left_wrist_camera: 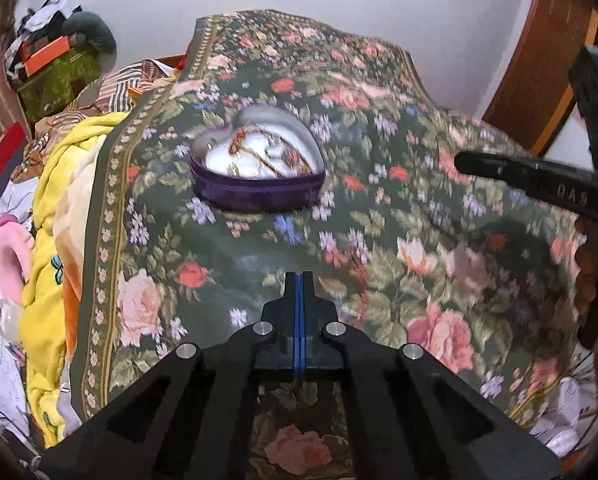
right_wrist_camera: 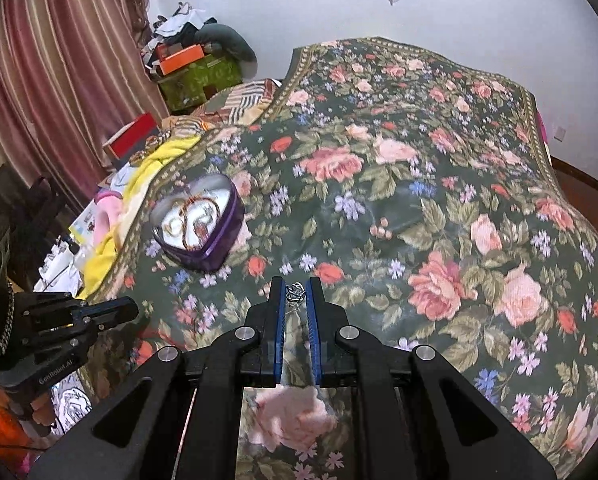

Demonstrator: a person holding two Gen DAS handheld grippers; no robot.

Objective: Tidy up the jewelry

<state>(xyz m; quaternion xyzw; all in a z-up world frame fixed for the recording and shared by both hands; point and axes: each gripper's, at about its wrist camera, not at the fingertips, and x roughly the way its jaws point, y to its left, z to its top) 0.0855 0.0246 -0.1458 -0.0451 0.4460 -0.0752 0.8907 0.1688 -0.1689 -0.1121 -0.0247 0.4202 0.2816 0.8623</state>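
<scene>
The right gripper (right_wrist_camera: 295, 292) pinches a small silver trinket (right_wrist_camera: 294, 294) at the very tips of its fingers (right_wrist_camera: 275, 300), which stand slightly apart with the piece clamped between the blue pads; whether it is a ring or an earring is too small to tell. The left gripper (left_wrist_camera: 299, 284) has its fingers pressed together on nothing. The hold looks shallow, so a jolt or a slight loosening could let the trinket slip, and on the busy floral blanket (right_wrist_camera: 419, 200) below the fingers it would be hard to find again. Ahead and to the left of the right fingers sits the heart box (right_wrist_camera: 198, 222), open, purple-walled, with chains and rings already lying tangled on its white lining; dropping the piece from too high could bounce it off the rim, and the soft, uneven bed could tip the box if nudged. Beyond the box lie a yellow blanket (right_wrist_camera: 147, 172), stacked boxes, a curtain (right_wrist_camera: 59, 80) and a white wall.
</scene>
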